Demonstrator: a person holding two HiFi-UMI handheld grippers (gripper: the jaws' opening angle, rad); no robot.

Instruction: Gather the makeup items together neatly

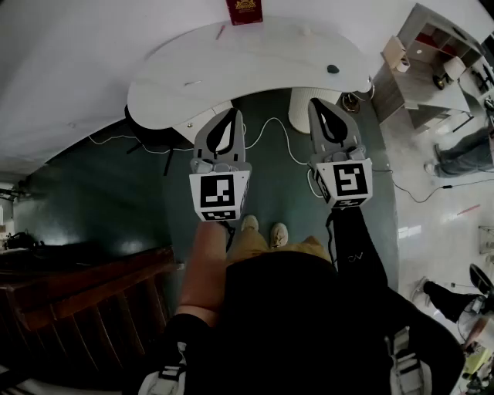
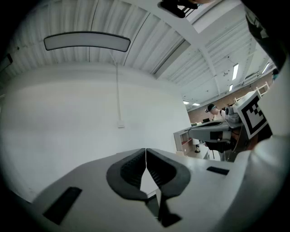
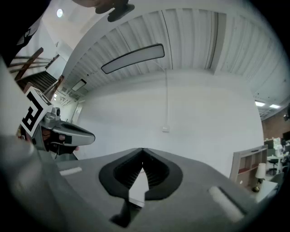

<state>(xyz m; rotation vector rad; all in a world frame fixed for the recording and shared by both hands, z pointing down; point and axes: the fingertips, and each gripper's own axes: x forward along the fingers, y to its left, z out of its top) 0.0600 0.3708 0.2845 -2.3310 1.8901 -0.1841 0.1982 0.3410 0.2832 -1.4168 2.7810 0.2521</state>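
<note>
The left claw (image 1: 233, 112) and right claw (image 1: 316, 102) are both closed, empty. The white curved surface (image 1: 262, 54) carries 1 thin pink stick (image 1: 221, 32) and 1 small dark round item (image 1: 333, 69), well apart.

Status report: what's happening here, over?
Left gripper and right gripper shut, empty. Red box and small dark item on white table, untouched. Nothing in the way.

The white table (image 1: 255, 69) has a curved front edge and stands on a dark green floor (image 1: 116, 200). A dark red box (image 1: 244, 11) stands at its far edge. Near the box lies a thin reddish stick (image 1: 221, 32). A small dark round item (image 1: 333, 69) lies towards the right end, well apart from both.
</note>
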